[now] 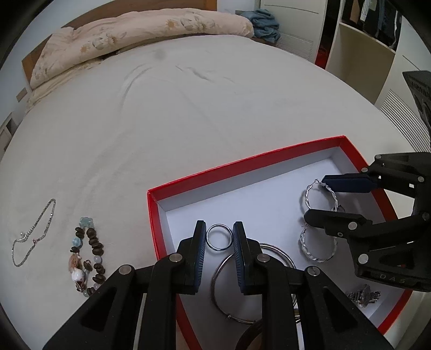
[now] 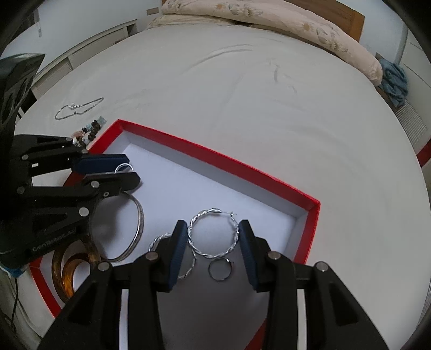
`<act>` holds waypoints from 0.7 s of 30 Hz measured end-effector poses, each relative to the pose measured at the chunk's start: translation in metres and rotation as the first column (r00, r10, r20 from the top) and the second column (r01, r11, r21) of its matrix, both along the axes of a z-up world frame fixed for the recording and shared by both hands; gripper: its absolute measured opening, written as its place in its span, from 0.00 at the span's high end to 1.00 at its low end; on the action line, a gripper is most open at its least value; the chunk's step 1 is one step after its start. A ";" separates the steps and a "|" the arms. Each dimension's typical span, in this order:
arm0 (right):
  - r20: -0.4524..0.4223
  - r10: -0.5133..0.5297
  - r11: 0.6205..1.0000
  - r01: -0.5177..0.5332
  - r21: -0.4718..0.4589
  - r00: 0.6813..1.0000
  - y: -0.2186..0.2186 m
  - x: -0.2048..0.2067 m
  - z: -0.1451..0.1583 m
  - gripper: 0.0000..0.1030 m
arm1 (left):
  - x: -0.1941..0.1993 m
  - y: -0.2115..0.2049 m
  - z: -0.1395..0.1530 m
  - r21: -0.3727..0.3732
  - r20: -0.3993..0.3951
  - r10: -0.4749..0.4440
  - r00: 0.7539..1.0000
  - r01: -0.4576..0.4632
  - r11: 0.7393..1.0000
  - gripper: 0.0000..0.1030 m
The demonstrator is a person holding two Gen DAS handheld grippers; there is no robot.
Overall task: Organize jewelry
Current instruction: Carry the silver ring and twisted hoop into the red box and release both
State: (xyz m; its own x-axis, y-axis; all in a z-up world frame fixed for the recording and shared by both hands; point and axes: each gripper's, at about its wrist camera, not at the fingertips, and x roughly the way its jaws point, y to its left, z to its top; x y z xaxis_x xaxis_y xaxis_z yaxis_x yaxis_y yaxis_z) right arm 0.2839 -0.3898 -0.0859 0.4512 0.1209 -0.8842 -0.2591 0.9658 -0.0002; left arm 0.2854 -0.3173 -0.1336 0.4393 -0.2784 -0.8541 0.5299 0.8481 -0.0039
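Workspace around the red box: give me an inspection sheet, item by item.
Surface: white bed sheet, lightly creased.
Job's things: red box holding small ring, thin bangle, twisted hoop earrings, amber bangles; silver chain and beaded bracelet lie outside on the sheet.
Clutter: nothing seen.
Grippers: left tool open around the small ring; right tool open over the hoops.
Cables: dark cable at bed edge.
Surroundings: floral pillow, blue cloth, shelving.

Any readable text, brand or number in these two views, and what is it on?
"GenRobot.AI": embossed on the left tool body, seen from the right wrist, faint.
"DAS": embossed on the right tool body, seen from the left wrist; further letters unreadable.
The red box and the jewelry carry none.
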 end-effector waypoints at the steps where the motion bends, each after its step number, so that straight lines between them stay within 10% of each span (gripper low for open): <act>1: -0.001 0.004 1.000 -0.004 -0.003 1.000 0.000 0.000 0.000 0.64 | 0.000 0.000 -0.001 -0.001 -0.003 -0.002 1.000 0.002 1.000 0.81; 21: -0.022 -0.008 1.000 0.007 -0.020 1.000 0.005 -0.006 0.005 0.63 | 0.003 0.009 0.003 -0.031 -0.037 0.004 0.999 -0.005 1.000 0.68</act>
